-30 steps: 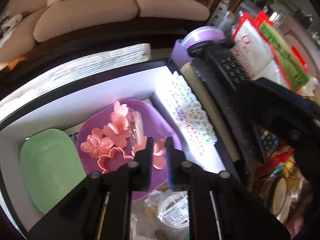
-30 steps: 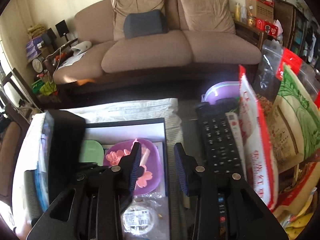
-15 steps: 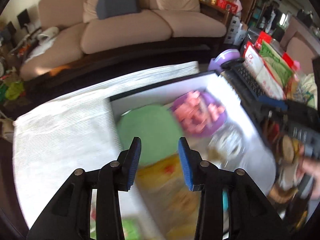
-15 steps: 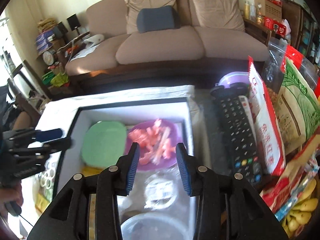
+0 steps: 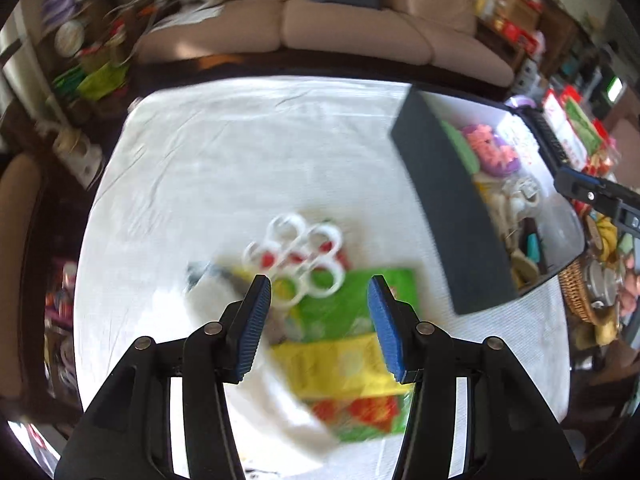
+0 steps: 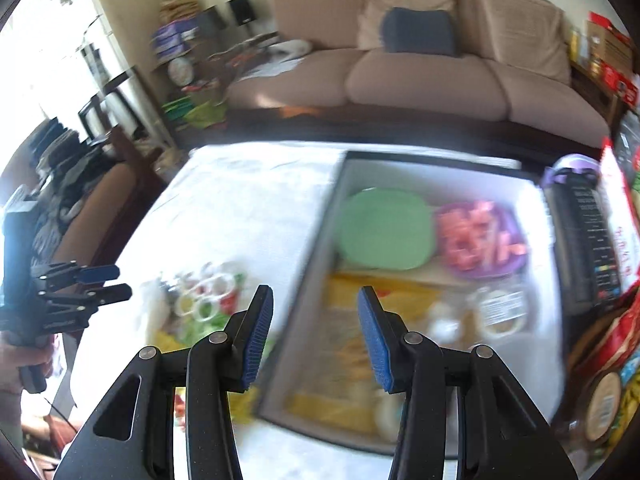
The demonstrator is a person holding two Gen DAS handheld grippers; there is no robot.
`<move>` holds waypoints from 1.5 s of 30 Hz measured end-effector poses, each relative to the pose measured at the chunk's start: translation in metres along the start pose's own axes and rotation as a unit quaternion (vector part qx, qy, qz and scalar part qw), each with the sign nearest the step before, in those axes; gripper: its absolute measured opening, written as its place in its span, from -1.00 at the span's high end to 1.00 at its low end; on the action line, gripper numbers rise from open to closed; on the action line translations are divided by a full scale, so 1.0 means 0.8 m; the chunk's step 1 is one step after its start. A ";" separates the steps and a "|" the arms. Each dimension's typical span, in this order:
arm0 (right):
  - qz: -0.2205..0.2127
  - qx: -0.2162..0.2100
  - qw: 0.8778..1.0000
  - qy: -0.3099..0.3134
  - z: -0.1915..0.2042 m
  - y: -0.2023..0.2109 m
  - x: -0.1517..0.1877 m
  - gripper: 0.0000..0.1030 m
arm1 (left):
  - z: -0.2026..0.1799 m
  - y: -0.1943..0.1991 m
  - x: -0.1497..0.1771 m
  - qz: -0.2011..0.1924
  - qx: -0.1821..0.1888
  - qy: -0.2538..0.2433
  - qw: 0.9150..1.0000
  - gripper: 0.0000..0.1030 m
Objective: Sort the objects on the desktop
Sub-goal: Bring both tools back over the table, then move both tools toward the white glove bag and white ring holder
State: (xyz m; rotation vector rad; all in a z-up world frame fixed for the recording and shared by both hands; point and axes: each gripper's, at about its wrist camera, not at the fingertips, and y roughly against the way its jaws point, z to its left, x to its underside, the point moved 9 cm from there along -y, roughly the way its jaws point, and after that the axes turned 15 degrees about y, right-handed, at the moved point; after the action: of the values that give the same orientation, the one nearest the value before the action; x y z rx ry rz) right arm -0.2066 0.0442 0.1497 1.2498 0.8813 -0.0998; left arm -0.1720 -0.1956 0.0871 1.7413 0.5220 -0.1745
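My left gripper (image 5: pixel 320 320) is open and empty above a pile on the white cloth: a cluster of white rings (image 5: pixel 298 254), a green packet (image 5: pixel 360 300) and a yellow packet (image 5: pixel 344 364). The dark storage box (image 5: pixel 448 208) stands to its right. My right gripper (image 6: pixel 312 332) is open and empty above the box's left wall (image 6: pixel 304 292). Inside the box lie a green plate (image 6: pixel 384 230), a purple plate of pink flower pieces (image 6: pixel 480 240) and yellow packets (image 6: pixel 360 344). The left gripper (image 6: pixel 100 284) also shows at the left of the right wrist view. Both views are blurred.
A black remote (image 6: pixel 592 236) and snack bags (image 6: pixel 620 216) lie right of the box. A wicker basket (image 5: pixel 576 296) sits at the table's right edge. A beige sofa (image 6: pixel 420 80) stands behind. White cloth (image 5: pixel 240 152) covers the table left of the box.
My left gripper has left the purple plate in the box, swung left over the loose pile and opened wide. My right gripper has pulled back and shifted left over the box wall, opening wider.
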 end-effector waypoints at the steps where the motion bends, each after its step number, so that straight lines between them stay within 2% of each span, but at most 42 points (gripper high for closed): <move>1: 0.001 -0.004 1.000 0.004 0.015 -0.003 0.000 0.12 | 0.013 0.002 0.008 -0.001 0.003 0.011 1.000 0.08; 10: 0.012 -0.044 0.998 0.033 0.148 -0.051 0.016 0.08 | 0.113 0.010 0.084 -0.021 -0.012 0.074 0.997 0.08; 12: 0.020 -0.048 0.997 0.048 0.175 -0.067 0.026 0.04 | 0.133 0.014 0.094 -0.036 -0.020 0.089 0.995 0.06; 16: 0.029 -0.075 0.996 0.044 0.216 -0.099 0.051 0.01 | 0.181 0.016 0.109 -0.060 -0.014 0.142 0.988 -0.19; 21: 0.034 -0.109 0.993 0.038 0.262 -0.132 0.079 -0.04 | 0.255 0.006 0.128 -0.066 -0.009 0.210 0.975 -0.21; 23: 0.028 -0.127 0.991 0.039 0.280 -0.139 0.082 -0.10 | 0.273 -0.002 0.133 -0.052 0.014 0.237 0.970 -0.23; 25: 0.028 -0.139 0.989 0.047 0.302 -0.149 0.084 -0.19 | 0.278 -0.013 0.133 -0.035 0.040 0.250 0.967 -0.24; 29: 0.037 -0.150 0.987 0.051 0.333 -0.178 0.086 -0.23 | 0.283 -0.033 0.141 -0.014 0.029 0.251 0.967 -0.24; 33: 0.048 -0.147 0.986 0.054 0.343 -0.201 0.089 -0.26 | 0.278 -0.041 0.143 -0.010 -0.001 0.227 0.974 -0.24; 36: 0.054 -0.158 0.985 0.051 0.351 -0.216 0.095 -0.29 | 0.276 -0.044 0.140 -0.006 -0.002 0.230 0.973 -0.24; 39: 0.043 -0.160 0.984 0.061 0.363 -0.219 0.091 -0.30 | 0.276 -0.048 0.138 0.002 0.001 0.237 0.971 -0.24; 40: 0.042 -0.157 0.984 0.066 0.368 -0.221 0.090 -0.26 | 0.276 -0.045 0.135 -0.001 0.002 0.237 0.971 -0.24; 42: 0.038 -0.147 0.985 0.083 0.379 -0.223 0.087 0.09 | 0.276 -0.034 0.127 -0.015 0.002 0.235 0.972 -0.24; 43: 0.032 -0.145 0.985 0.090 0.385 -0.223 0.085 0.17 | 0.278 -0.025 0.123 -0.026 0.001 0.235 0.972 -0.24; 45: 0.016 -0.166 0.982 0.090 0.401 -0.221 0.081 0.45 | 0.282 -0.004 0.114 -0.050 0.006 0.238 0.970 -0.24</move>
State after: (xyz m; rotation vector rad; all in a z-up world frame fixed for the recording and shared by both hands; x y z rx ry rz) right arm -0.0859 -0.2669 -0.0145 0.9689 0.9882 0.1841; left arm -0.0559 -0.3883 -0.0057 1.7718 0.9597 0.1784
